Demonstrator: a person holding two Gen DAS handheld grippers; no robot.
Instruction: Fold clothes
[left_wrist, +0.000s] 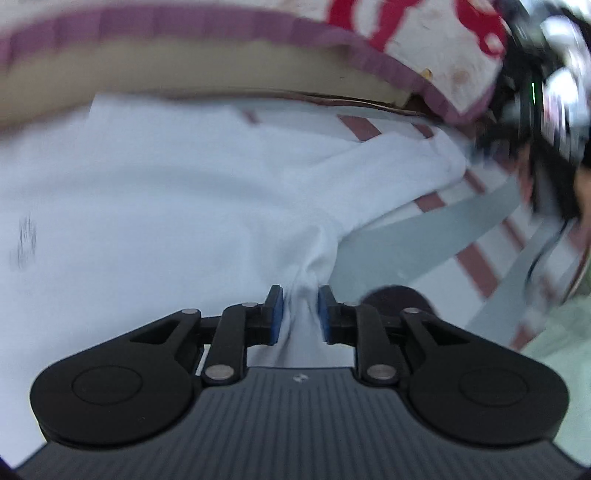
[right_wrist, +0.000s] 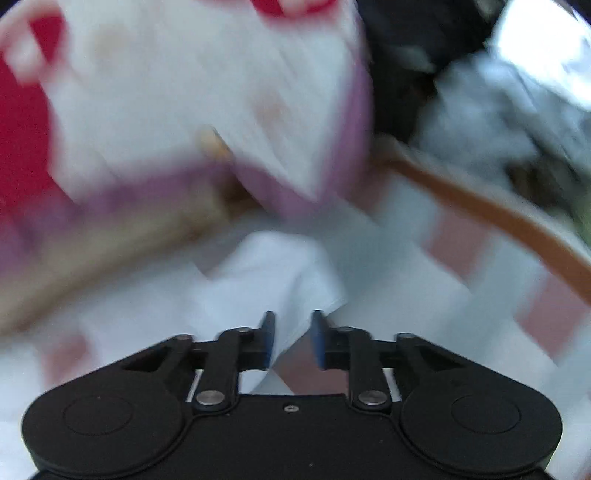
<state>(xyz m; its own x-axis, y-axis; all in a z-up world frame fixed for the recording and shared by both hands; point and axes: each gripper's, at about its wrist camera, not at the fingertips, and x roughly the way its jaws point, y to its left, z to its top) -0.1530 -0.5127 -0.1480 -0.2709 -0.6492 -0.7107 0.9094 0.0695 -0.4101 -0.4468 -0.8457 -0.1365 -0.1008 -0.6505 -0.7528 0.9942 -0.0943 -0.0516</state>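
Observation:
A white garment (left_wrist: 166, 192) lies spread over the checked table cover (left_wrist: 476, 266). One bunch of it is drawn up into a tight gather between the blue pads (left_wrist: 277, 310) of my left gripper (left_wrist: 297, 291), which is shut on it. In the right wrist view, heavily blurred, a folded corner of the white garment (right_wrist: 280, 273) reaches in between the fingers of my right gripper (right_wrist: 293, 317). It lies against the left pad, while the cover shows through the gap beside the right pad, so this gripper is open. The other gripper (left_wrist: 535, 96) shows blurred at the upper right of the left wrist view.
A white box with red print and a purple rim (left_wrist: 424, 40) stands along the far side on a tan board (left_wrist: 184, 74). Pale green cloth (left_wrist: 561, 332) lies at the right. A brown edge (right_wrist: 480, 210) and a dark, silvery heap (right_wrist: 480, 96) bound the right side.

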